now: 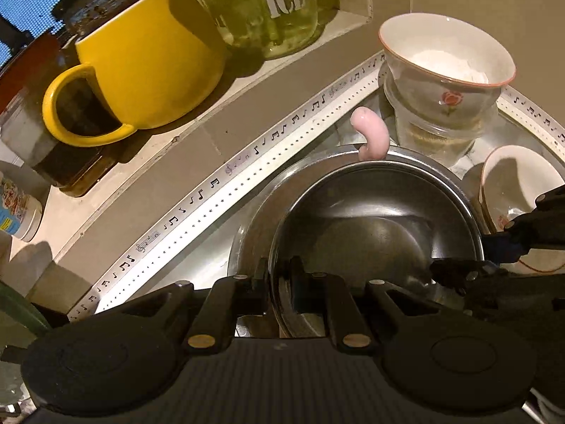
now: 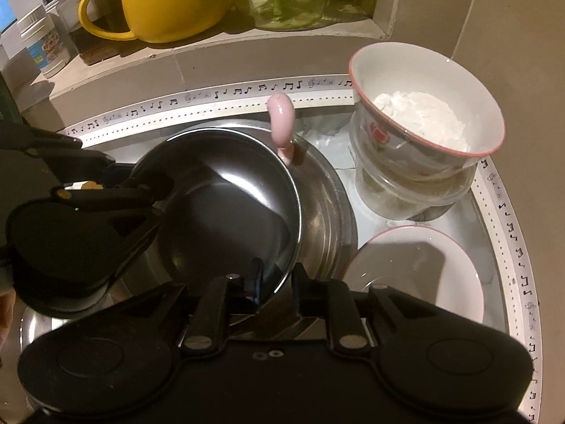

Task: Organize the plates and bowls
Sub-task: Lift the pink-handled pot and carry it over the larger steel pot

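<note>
Both claws pinch the steel bowl's (image 2: pixel 226 212) rim: left claw (image 1: pixel 279 275) and right claw (image 2: pixel 277 279) clenched on opposite edges, bowl just ahead above the wider steel basin (image 2: pixel 325 212). Keep both level, lower evenly, avoiding the pink handle (image 2: pixel 282 123) beyond.

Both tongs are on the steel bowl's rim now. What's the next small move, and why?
Probably lower the steel bowl straight down into the larger steel bowl beneath it. The left tongs and right tongs each pinch its rim on opposite sides, and it appears to sit tilted above the larger one, close to the pink handle.
</note>
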Available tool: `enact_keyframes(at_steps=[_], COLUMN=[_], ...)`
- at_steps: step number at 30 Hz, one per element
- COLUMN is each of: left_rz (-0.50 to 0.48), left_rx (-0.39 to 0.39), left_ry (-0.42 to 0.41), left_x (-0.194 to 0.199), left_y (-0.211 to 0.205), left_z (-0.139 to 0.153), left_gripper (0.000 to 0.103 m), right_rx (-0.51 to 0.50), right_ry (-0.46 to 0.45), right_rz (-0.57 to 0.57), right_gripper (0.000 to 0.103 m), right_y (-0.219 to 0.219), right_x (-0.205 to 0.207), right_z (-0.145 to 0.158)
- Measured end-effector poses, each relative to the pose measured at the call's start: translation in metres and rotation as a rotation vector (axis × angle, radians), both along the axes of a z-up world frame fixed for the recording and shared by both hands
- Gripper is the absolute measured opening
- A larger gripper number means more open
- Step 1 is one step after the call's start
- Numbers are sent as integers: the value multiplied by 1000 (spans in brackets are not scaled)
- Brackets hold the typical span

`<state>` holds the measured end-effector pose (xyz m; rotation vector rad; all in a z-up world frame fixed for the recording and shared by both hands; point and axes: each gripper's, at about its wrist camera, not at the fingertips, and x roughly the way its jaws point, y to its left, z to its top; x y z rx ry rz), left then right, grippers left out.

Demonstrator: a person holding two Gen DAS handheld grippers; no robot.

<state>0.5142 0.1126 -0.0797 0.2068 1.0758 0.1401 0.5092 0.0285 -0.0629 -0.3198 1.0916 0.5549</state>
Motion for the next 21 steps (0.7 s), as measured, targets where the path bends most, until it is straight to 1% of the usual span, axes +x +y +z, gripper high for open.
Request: enact_keyframes(at_steps=[5,9,13,17,19,21], left_rz=[-33,-27,1,11,20,32], left_rx=[12,2,-31,-49,-53,-65], left_ry=[22,28,31,36,37,34], left_x=[1,3,4,3,2,-1], left_y=[0,2,8,10,11,12], left_z=[-1,-4,-6,-6,-5,-2], left_gripper=[12,14,14,15,16,16], right_rx=[2,27,50,55,62,71], right_ry=[28,43,53,37,32,30], right_rz=[17,2,-6,-19,-29,-33], right_gripper=[20,21,24,38,41,42], right_y=[-1,-3,-5,-8,-11,-15], right_x=[0,2,2,1,0,-1], right_z=[1,1,3,6,9,11])
